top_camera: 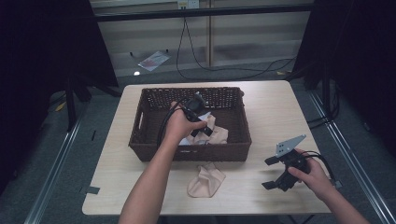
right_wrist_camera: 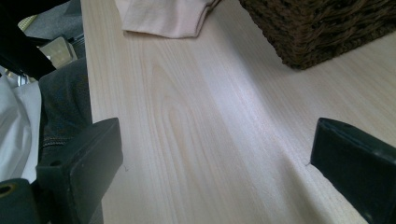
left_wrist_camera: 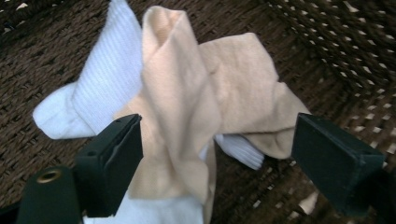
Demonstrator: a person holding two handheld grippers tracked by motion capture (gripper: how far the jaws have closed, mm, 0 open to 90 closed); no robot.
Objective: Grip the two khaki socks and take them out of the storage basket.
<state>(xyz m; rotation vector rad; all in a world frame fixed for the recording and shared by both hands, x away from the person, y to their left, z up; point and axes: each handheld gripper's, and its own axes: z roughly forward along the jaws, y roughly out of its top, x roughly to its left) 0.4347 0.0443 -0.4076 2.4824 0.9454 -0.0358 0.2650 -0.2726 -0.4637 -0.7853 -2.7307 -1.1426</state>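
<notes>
Left forearm reaches forward from the bottom edge over the near wall of the wicker basket [top_camera: 140,122], hand wrapped on the left gripper [top_camera: 201,125], which points down into the basket. In the left gripper view its jaws stand wide apart and pinch nothing; the beige sock [left_wrist_camera: 196,93] lies crumpled between and just beyond them on the basket floor, its folded ridge nearer the left jaw, not visibly pressed by either pad. A white sock [left_wrist_camera: 100,79] lies partly under the beige one, its ribbed part sticking out to the upper left, another white bit showing at the bottom edge. Right hand rests low on the table [top_camera: 271,116] at the near right corner, well apart from the basket, holding the right gripper [top_camera: 271,172] roughly level, pointing left. Its jaws are spread wide over bare wood with nothing between them. A second beige sock [top_camera: 206,181] lies flat on the table just in front of the basket's near wall, between the two arms.
</notes>
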